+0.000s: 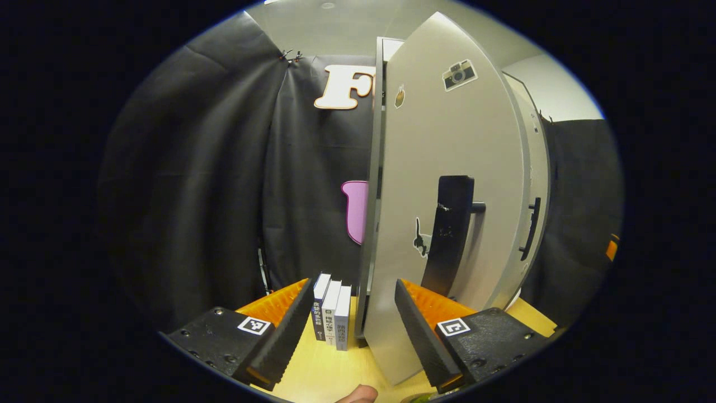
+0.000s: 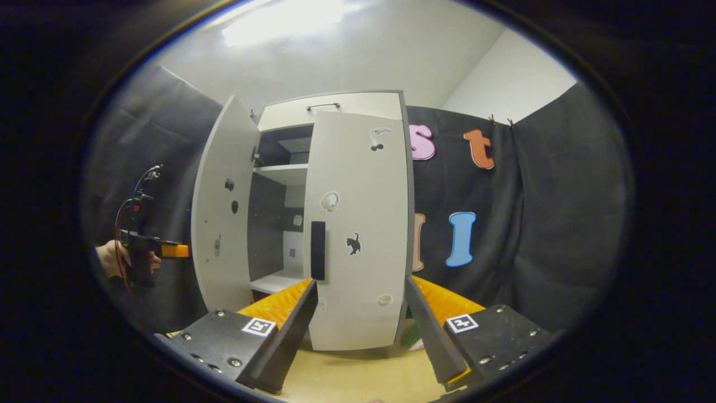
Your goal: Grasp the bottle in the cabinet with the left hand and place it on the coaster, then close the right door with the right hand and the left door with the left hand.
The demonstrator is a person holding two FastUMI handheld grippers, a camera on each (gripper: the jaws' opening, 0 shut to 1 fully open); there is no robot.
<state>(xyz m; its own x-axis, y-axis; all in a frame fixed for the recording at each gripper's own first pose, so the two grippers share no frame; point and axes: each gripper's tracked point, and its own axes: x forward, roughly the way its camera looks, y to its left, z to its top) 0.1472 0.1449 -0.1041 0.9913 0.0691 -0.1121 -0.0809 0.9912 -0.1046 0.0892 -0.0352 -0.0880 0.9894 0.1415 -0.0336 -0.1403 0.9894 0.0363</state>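
Gripper [image 2: 358, 330] spread above yellow tabletop [image 2: 358, 378], facing cabinet [image 2: 358, 224].

The cabinet [image 2: 330, 109] is pale grey and stands upright on the yellow wooden surface [image 2: 358, 375]. Its right door [image 2: 358, 235] is nearly shut, face forward, with a black vertical handle [image 2: 318, 250] and small stickers. The left door [image 2: 221, 224] swings wide open, showing shelves inside. In the left gripper view this left door [image 1: 447, 184] stands just ahead, its black handle [image 1: 450, 235] prominent. A green sliver [image 2: 411, 336] by the cabinet's lower right corner may be the bottle or coaster.
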